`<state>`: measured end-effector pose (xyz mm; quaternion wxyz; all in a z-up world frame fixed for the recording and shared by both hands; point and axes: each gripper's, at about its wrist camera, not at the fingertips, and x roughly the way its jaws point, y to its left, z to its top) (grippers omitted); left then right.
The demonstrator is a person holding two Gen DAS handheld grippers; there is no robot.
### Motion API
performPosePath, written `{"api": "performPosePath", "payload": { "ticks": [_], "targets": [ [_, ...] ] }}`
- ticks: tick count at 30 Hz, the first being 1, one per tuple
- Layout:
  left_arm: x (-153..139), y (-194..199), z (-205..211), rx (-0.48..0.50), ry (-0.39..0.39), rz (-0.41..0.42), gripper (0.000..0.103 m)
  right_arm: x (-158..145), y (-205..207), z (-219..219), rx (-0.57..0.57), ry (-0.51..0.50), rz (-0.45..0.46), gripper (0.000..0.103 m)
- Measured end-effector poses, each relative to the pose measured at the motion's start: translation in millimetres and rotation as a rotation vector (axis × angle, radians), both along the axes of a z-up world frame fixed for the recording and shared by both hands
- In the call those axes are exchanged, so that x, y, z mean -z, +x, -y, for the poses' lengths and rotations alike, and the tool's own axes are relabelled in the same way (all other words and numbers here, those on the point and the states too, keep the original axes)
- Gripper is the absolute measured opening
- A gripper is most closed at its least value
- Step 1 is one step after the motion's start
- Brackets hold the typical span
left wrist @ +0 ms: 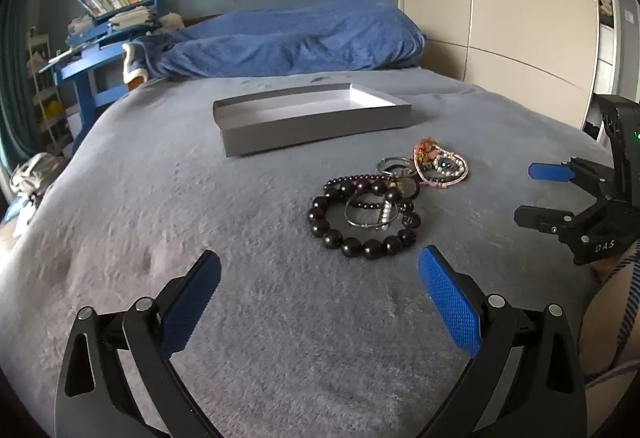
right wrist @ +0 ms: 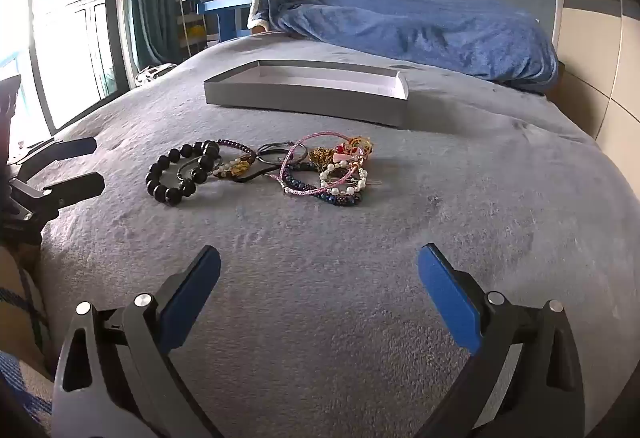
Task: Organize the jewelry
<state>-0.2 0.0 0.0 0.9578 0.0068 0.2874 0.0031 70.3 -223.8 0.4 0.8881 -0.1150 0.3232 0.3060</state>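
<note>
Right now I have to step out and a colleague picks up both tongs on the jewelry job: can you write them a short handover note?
Left tongs: open, empty, hovering over the grey blanket just short of the jewelry.
Right tongs: open, empty, also short of the pile.
Grey tray: behind the pile, nothing visible inside.
Jewelry: all on the blanket. Black bead bracelet lies on the left, with a thin silver bangle inside its ring; tangled pink cord and pearl pieces lie on the right.
Done: nothing moved into the tray.
Left: every piece.
</note>
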Motion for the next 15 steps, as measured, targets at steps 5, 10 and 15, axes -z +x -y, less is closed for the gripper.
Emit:
{"api": "performPosePath", "payload": {
  "ticks": [5, 10, 15],
  "targets": [
    [-1, -2, -2, 0.002, -0.016, -0.009, 0.098, 0, 0, 0, 0.004, 0.0, 0.003, 0.098],
    [1, 2, -5, 0.0, -0.022, -0.02, 0.098, 2, 5, -3, 0.005, 0.002, 0.0, 0.098],
    [3, 4, -9, -0.002, -0.023, -0.017, 0.098, 0, 1, 1, 0.005, 0.01, 0.009, 0.098]
  ]
}}
